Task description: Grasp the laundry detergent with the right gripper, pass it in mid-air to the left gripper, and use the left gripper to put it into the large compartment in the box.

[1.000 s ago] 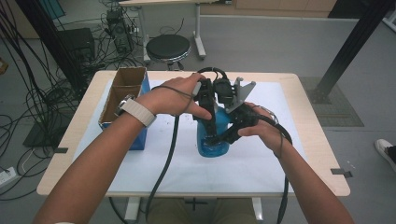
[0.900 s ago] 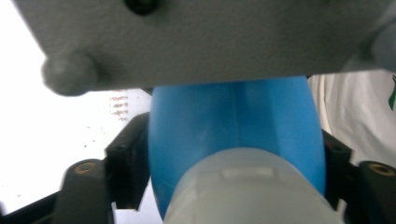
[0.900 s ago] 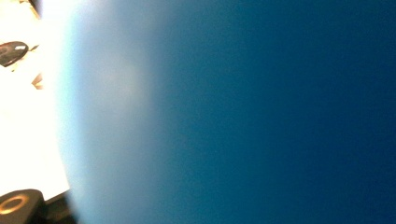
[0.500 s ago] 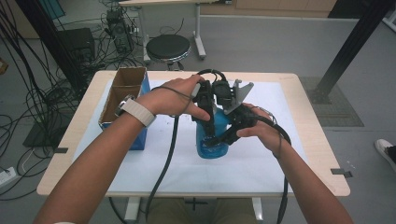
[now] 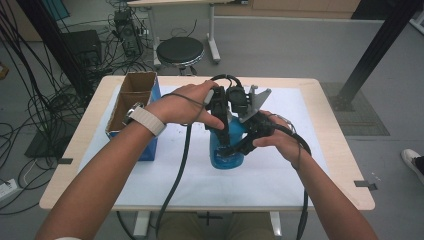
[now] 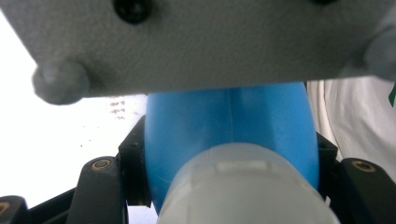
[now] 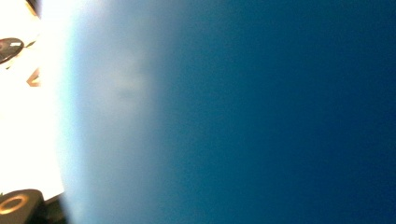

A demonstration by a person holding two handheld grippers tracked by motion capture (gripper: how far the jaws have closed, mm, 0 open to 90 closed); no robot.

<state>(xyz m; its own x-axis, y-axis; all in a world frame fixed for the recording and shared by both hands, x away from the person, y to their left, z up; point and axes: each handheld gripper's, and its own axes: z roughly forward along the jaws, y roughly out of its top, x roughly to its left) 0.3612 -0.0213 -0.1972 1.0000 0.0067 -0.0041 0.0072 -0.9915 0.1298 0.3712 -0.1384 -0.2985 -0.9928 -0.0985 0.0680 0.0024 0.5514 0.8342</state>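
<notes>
I have the blue plastic bottle (image 5: 227, 150) upright mid-surface (image 5: 310, 165): my right hand-held gripper (image 5: 235, 149) clamps its body steady while the left hand-held gripper (image 5: 223, 134), jaws just closed, grips near its white cap (image 6: 247, 186), likely to unscrew it.

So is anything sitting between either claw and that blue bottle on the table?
Nothing visible does. The left claw is already shut on the blue bottle up by its white cap, a jaw on either side. The right claw holds the bottle's body from the side, pressed close against the blue wall.
</notes>
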